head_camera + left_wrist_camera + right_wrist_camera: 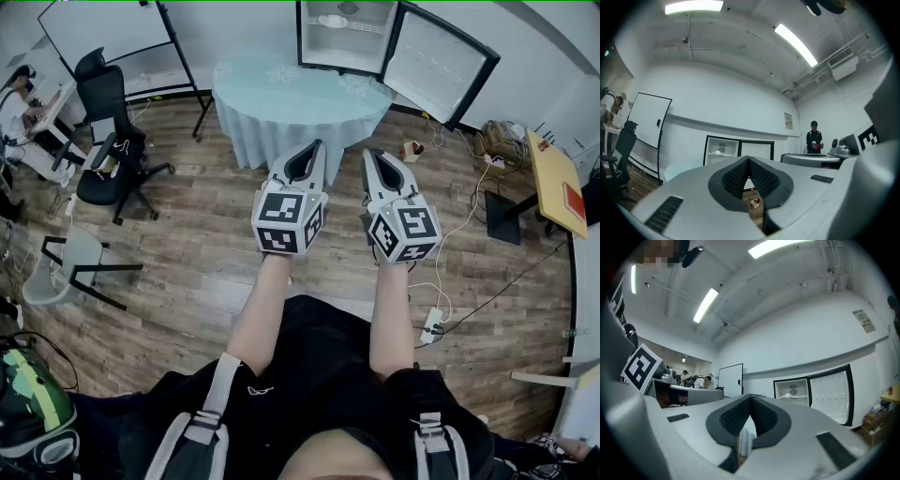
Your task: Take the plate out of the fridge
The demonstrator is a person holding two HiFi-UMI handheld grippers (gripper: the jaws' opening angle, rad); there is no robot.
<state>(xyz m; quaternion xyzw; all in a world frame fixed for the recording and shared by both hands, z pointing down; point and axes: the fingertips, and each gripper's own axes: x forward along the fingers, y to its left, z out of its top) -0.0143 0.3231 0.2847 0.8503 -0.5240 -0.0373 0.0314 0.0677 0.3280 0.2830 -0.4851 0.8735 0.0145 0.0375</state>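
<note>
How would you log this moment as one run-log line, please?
left claw: shut, empty | right claw: shut, empty | fridge: door open | plate: on shelf, untouched

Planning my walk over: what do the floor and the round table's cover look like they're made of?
Floor: wood-look planks with a slight sheen; grain and seams show, possibly laminate. Table cover: pale blue cloth, matte, hanging in folds.
</note>
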